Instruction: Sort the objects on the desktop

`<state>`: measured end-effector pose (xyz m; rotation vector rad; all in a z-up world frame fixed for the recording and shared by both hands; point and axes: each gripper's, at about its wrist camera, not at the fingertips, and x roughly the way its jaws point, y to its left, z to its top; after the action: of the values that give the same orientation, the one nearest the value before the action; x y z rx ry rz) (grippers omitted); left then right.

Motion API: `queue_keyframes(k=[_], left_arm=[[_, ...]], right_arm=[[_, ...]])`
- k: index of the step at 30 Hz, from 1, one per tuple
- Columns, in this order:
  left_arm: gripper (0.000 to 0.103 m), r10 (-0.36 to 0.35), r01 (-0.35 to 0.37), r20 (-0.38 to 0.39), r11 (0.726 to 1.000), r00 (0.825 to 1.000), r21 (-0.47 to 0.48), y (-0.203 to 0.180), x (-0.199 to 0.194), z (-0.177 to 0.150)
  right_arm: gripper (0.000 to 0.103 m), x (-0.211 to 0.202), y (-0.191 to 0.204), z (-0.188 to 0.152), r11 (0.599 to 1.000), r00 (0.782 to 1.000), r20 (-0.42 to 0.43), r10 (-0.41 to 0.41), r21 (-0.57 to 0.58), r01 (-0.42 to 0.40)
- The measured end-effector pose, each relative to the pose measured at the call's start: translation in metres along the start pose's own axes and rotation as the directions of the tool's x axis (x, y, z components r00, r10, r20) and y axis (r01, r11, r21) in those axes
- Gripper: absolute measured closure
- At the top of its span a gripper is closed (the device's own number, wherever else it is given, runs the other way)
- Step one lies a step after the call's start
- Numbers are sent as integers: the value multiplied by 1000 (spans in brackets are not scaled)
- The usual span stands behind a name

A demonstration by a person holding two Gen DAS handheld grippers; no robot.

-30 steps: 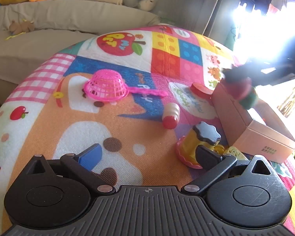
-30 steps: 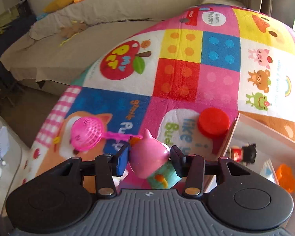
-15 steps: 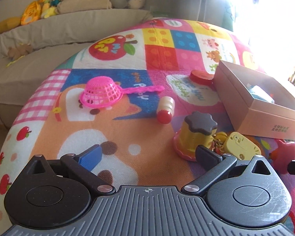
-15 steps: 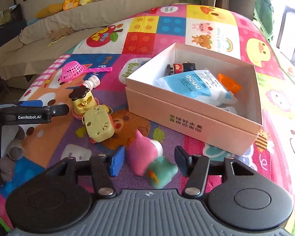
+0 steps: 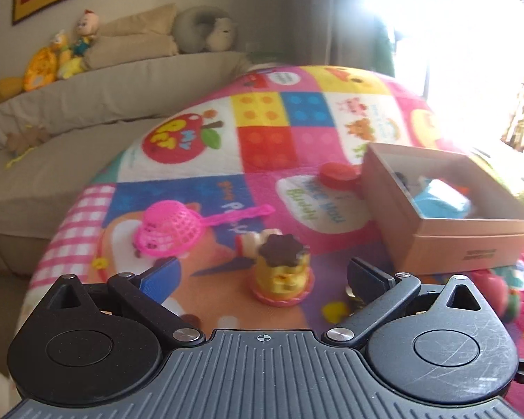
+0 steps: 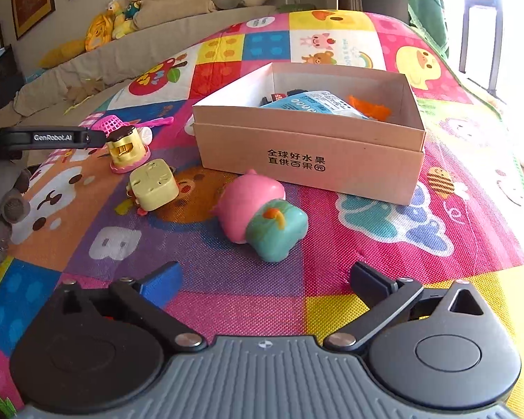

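Across the tabletop spreads a patchwork play mat whose far edge runs along a beige sofa and whose right edge drops off toward a bright window. Toward the far right corner sits an open cardboard box, its printed long side facing the near edge; a blue packet and an orange piece lie inside. Bare mat lies between the box and the right edge, and a wide clear strip runs along the near edge.

Just in front of the box's near wall, a pink-and-teal squishy toy lies on its side on the mat, apart from the box. The right tool hovers nearer the near edge with its jaws opening, spread wide, the toy ahead of them and nothing touching the pads.

Left of the squishy toy lies a pale yellow cube toy, and beyond it a yellow pudding-shaped toy stands upright. The left tool is wide open and empty, just short of it. Toward the left edge rest a pink strainer and, by the box's far corner, a red disc.
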<state>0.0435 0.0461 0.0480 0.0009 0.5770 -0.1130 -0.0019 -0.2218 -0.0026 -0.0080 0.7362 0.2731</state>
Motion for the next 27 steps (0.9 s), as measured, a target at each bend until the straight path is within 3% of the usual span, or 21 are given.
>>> queue_keyframes(k=[2, 3, 9, 11, 12, 13, 19, 22, 25, 27], left_arm=[[0, -130, 131, -40, 991, 991, 31, -16, 2, -4], [0, -156, 159, -58, 986, 986, 48, -25, 6, -6], [1, -159, 173, -124, 979, 979, 108, -65, 36, -17], [12, -148, 168, -149, 977, 978, 133, -73, 42, -19], [23, -143, 166, -164, 976, 976, 142, -76, 44, -20], [26, -139, 166, -176, 975, 975, 149, -78, 46, -22], [34, -95, 118, -137, 979, 986, 168, -74, 37, -19], [35, 2, 2, -29, 988, 1000, 155, -58, 18, -3], [35, 89, -98, 54, 972, 995, 213, -53, 0, 2], [45, 58, -64, 33, 973, 998, 224, -53, -6, -2]], right_arm=[[0, 1, 1, 1, 1000, 1000, -3, -1, -2, 1], [0, 2, 1, 1, 1000, 1000, -4, -2, -4, 2], [0, 5, 10, -1, 997, 999, -17, -45, -58, 44], [0, 5, 12, -2, 997, 999, -17, -44, -58, 43], [0, 5, 13, -2, 998, 999, -17, -42, -57, 41], [0, 5, 13, -2, 998, 999, -17, -42, -57, 41], [0, 4, 12, -2, 998, 999, -18, -42, -56, 41], [0, 6, 12, -2, 998, 999, -21, -40, -55, 38], [0, 7, 11, -1, 998, 999, -23, -38, -57, 37], [0, 7, 12, -2, 998, 999, -22, -39, -59, 38]])
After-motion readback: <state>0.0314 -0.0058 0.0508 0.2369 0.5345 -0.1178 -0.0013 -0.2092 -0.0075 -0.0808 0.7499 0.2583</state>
